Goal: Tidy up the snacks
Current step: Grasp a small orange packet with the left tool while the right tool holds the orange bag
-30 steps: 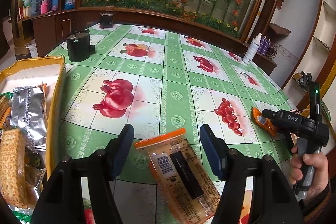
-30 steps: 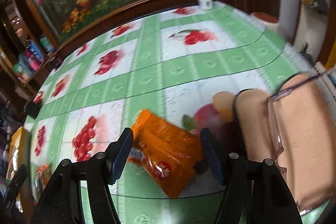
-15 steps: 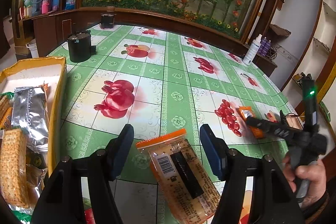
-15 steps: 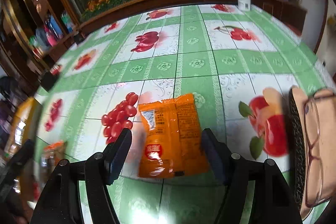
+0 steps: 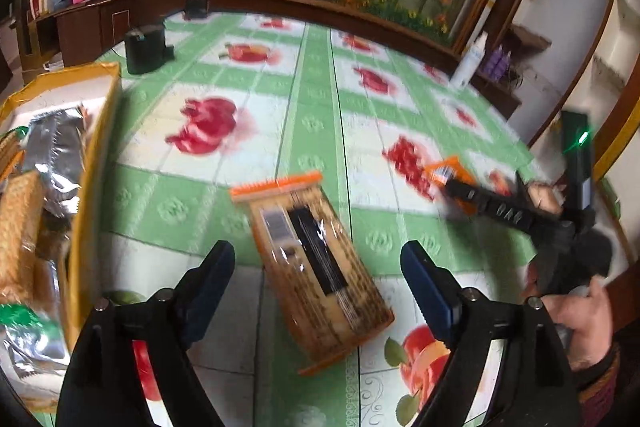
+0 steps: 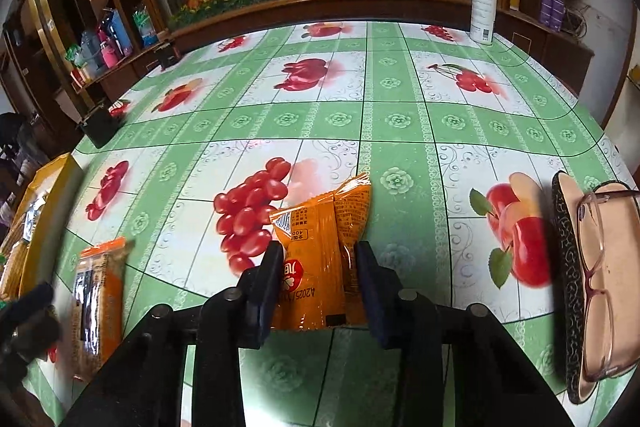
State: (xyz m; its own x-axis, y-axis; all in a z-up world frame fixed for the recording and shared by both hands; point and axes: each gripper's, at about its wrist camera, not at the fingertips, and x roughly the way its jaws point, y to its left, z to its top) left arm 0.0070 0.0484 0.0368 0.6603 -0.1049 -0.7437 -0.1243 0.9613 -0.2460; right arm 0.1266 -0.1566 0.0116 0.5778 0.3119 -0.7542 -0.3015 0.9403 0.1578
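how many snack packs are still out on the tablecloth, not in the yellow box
2. The orange packet sits between the right gripper fingers, which have closed on it. The clear cracker pack lies in front of the open left gripper. None seem hidden.

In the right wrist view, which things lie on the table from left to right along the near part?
Yellow box → cracker packet → orange snack packet between the right gripper's fingers → open glasses case holding the glasses.
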